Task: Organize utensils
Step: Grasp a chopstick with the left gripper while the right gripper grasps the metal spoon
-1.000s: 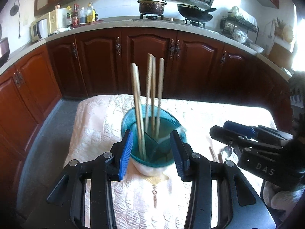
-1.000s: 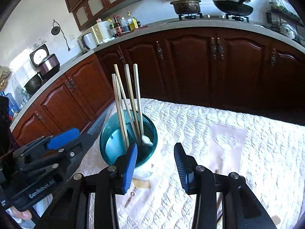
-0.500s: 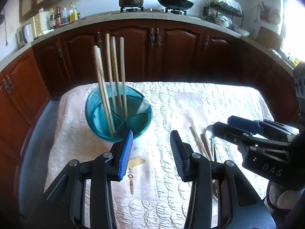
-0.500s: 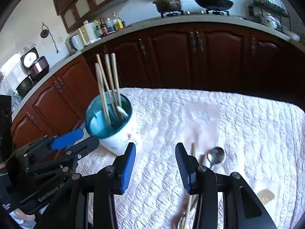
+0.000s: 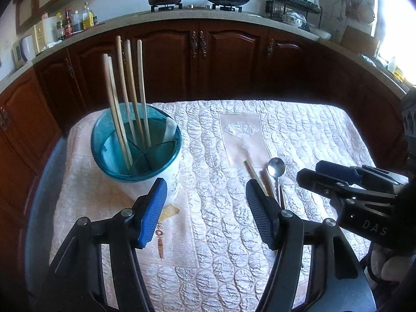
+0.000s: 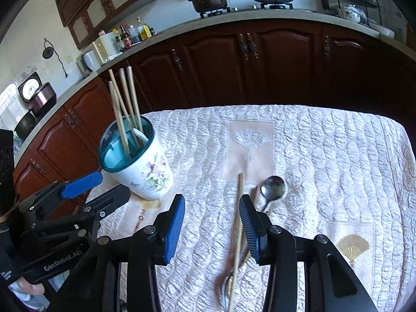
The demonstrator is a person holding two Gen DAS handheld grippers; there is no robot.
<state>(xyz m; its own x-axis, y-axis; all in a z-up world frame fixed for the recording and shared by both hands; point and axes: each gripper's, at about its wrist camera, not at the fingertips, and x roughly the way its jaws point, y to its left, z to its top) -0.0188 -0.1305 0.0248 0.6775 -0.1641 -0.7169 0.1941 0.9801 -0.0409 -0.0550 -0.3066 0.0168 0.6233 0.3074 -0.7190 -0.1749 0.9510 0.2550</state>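
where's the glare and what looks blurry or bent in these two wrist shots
Left wrist: window at top right is blown out white; the counter bows from fisheye. Right wrist: the chopstick on the cloth smears soft near the bottom edge; corners go black in both views.

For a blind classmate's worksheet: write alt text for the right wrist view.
Open tongs hover empty over a white quilted tablecloth where a loose chopstick and metal spoon lie. Left of them, a floral utensil holder holds five upright chopsticks; kitchen cabinets behind.
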